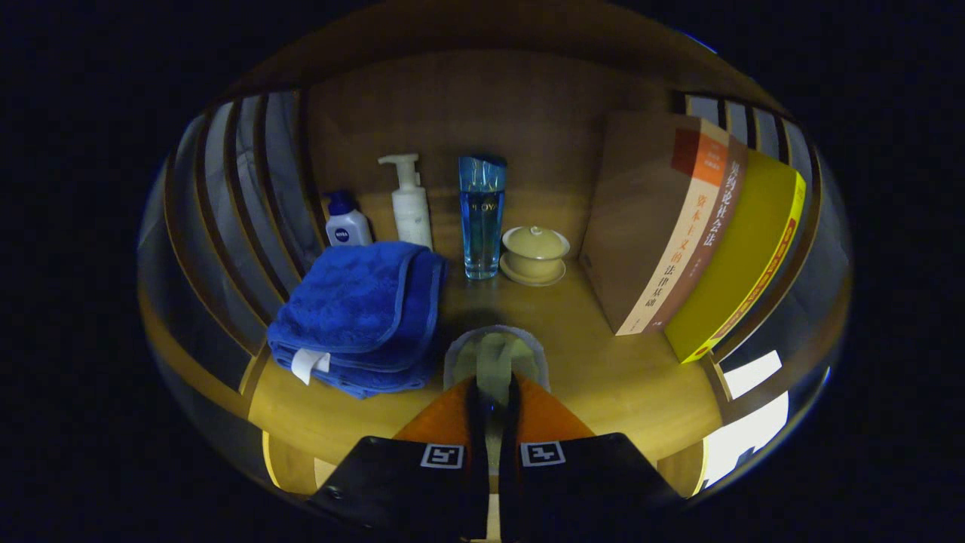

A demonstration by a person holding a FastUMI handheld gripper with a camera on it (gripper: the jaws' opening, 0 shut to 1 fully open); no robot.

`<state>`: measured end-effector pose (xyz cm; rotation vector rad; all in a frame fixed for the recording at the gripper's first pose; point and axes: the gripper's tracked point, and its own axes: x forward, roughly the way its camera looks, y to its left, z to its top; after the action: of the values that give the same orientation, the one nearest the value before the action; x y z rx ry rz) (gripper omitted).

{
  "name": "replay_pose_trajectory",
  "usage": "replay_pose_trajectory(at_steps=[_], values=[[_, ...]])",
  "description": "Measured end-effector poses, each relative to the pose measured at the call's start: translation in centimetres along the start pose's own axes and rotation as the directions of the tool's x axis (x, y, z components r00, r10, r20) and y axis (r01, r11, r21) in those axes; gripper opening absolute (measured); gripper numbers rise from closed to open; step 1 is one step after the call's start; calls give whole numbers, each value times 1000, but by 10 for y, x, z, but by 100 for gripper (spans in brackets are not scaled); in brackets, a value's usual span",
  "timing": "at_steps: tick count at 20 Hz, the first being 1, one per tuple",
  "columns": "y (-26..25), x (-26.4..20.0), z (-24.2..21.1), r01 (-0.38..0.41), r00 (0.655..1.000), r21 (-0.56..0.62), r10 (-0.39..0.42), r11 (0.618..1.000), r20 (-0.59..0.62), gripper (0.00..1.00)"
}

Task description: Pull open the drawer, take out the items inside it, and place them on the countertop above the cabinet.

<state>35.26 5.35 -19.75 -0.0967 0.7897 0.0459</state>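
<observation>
My gripper [494,386] is shut on a thin flat item [494,351] with a pale grey rim and an olive middle. The item stands on edge between the fingertips, just above the wooden countertop [603,377], and its lower part is hidden by the fingers. A folded blue towel [358,313] with a white tag lies on the countertop just left of the fingers. Beyond them, along the back wall, stand a small white bottle with a blue cap [347,222], a white pump bottle [409,204], a tall clear blue bottle [482,215] and a beige lidded cup on a saucer [535,255].
Several books [678,226] lean against the right side, the outermost one yellow [742,264]. Curved wooden slats [241,204] close the left and right sides, and a wooden panel [467,105] closes the back. Bare wood lies between the held item and the books.
</observation>
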Motion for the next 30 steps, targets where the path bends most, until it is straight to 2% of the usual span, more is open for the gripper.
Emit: replay_pose_trajectory(at_steps=[7, 10, 13, 14, 20, 26, 30], values=[[-2, 16, -3, 6, 1000, 0, -6, 1000, -30, 19], [-6, 21, -9, 15, 999, 9, -14, 1000, -46, 28], [-3, 23, -11, 4, 999, 39, -3, 999, -39, 33], [-5, 23, -10, 4, 999, 43, -2, 999, -34, 38], [-4, 8, -5, -10, 1000, 86, 10, 996, -3, 100], [-7, -45, 14, -30, 988, 118, 12, 993, 154, 100], [-2, -111, 37, -43, 949, 64, 21, 997, 315, 100]])
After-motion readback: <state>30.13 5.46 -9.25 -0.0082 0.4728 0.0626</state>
